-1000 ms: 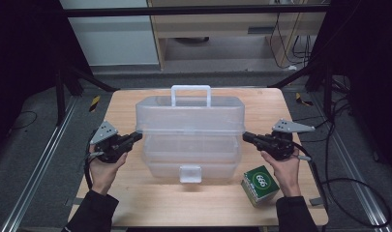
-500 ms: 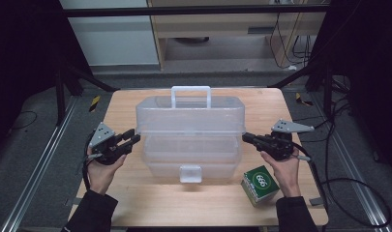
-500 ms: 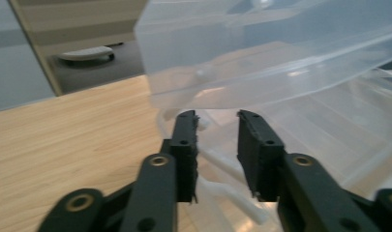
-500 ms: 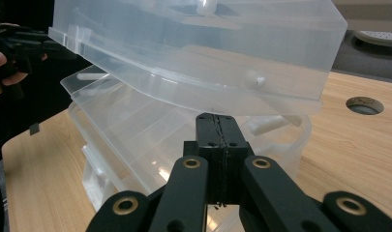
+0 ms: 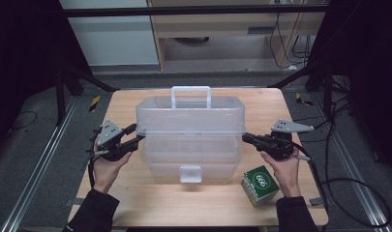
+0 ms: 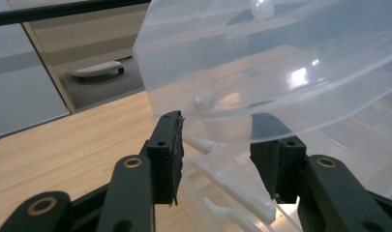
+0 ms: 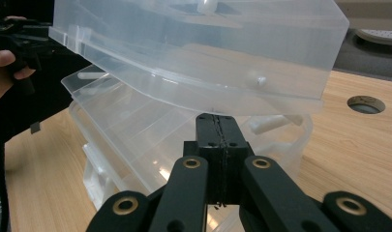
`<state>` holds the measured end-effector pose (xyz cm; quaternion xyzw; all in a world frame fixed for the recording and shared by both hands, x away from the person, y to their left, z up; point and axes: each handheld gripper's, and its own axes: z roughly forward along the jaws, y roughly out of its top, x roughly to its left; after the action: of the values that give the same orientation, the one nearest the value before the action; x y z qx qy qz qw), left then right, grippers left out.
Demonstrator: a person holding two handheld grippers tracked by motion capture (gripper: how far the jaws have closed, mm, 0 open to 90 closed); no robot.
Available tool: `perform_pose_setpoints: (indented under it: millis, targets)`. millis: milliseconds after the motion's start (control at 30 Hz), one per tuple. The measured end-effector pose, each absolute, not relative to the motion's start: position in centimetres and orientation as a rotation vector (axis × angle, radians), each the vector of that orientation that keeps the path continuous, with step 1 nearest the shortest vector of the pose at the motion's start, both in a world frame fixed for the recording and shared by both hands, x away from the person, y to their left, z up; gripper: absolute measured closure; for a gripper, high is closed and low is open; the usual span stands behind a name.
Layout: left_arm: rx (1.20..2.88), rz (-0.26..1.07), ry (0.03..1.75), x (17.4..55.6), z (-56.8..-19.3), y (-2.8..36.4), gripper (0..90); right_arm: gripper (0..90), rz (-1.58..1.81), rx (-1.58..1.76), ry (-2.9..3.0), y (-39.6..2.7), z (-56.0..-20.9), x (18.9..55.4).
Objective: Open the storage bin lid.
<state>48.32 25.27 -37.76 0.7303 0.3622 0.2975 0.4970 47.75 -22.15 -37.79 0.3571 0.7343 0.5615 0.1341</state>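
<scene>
Clear plastic tiered storage box [image 5: 190,130] stands at table [image 5: 135,198] centre, trays fanned open. Left gripper [image 5: 134,135], at the box's 9 o'clock, has just been opening; jaws apart, straddling the tray edge without pressing. Right gripper [image 5: 247,138], at 3 o'clock, is fully closed, empty. Green carton [image 5: 260,185] sits at 5 o'clock.

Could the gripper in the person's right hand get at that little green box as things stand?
Probably yes. The green box sits on bare table just below the right gripper, nothing lying between them. The jaws are shut, though, with the tip against the clear plastic toolbox, so they would need to open first.
</scene>
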Motion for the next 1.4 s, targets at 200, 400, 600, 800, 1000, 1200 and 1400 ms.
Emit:
perform_pose_setpoints:
  millis: [200,400,600,800,1000,1200,1400]
  targets:
    - [1.770,0.739,0.852,48.7,-37.7,24.9,56.5,90.0,1.626,1.035,2.132,-22.1,-37.8,47.8]
    - [1.774,0.751,0.852,48.7,-37.6,24.9,59.6,90.0,1.623,1.036,2.135,-22.1,-37.8,47.7]
    - [1.784,0.759,0.866,48.6,-37.5,24.9,61.2,87.5,1.578,1.032,2.139,-22.0,-38.0,47.8]
    - [1.782,0.752,0.875,48.6,-37.4,24.9,61.3,80.5,1.394,1.043,2.187,-21.5,-39.0,48.0]
    - [1.777,0.741,0.881,48.7,-37.3,24.9,61.1,76.1,1.337,1.154,2.224,-21.6,-40.3,48.6]
    - [1.775,0.737,0.886,48.8,-37.3,24.9,61.1,70.3,1.297,1.153,2.250,-21.2,-40.8,48.7]
    - [1.777,0.726,0.889,49.0,-37.1,25.0,60.9,71.1,1.275,1.175,2.274,-20.8,-41.2,48.9]
